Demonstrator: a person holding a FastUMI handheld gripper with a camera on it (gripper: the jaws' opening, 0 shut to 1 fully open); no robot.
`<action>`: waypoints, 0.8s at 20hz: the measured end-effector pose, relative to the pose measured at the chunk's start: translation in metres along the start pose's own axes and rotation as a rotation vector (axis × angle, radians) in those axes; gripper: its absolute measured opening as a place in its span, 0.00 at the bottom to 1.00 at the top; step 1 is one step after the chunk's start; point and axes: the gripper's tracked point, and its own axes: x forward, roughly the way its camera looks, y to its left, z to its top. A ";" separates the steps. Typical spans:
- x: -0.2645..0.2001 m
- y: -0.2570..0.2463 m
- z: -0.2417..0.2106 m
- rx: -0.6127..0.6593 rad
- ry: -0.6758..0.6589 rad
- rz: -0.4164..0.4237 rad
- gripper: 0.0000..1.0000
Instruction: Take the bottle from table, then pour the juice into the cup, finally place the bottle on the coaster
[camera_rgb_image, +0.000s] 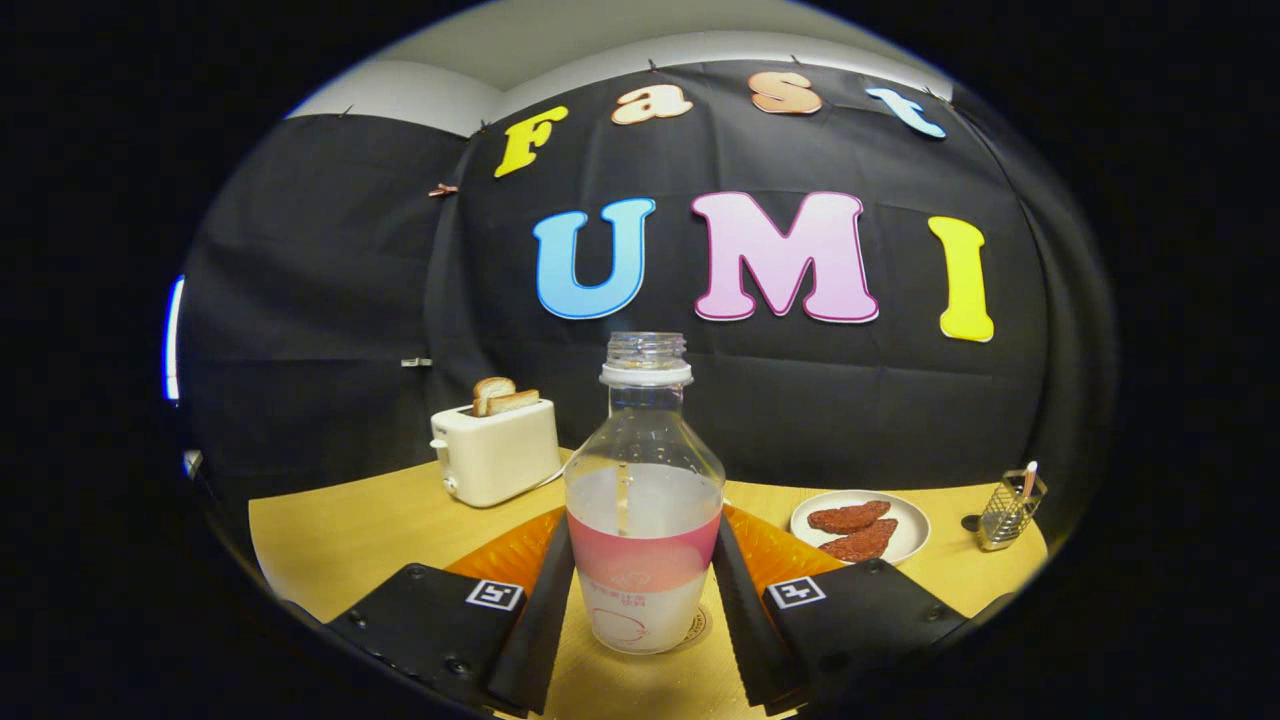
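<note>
Gripper view looks along the two fingers at a clear bottle (644, 500) standing upright on the wooden table (360, 530). The bottle is uncapped, partly filled with a pale liquid, and wears a pink and white label round its lower half. The gripper (640, 610) has one finger against each side of the bottle at label height, so it appears closed on it, with the bottle's base still on the table. An orange mat (515, 550) lies behind the bottle, showing on both sides of it. Farther behind the bottle and to its left stands a cream toaster (495, 452) with two slices of bread poking out. To the bottle's right sits a white plate (905, 525) carrying two reddish-brown patties, and beyond that plate a small wire holder (1010, 510).
</note>
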 end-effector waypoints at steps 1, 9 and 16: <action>0.007 -0.004 -0.008 0.007 0.009 -0.008 0.73; 0.051 -0.020 -0.068 0.044 0.080 -0.050 0.74; 0.057 -0.019 -0.082 0.027 0.101 -0.053 0.76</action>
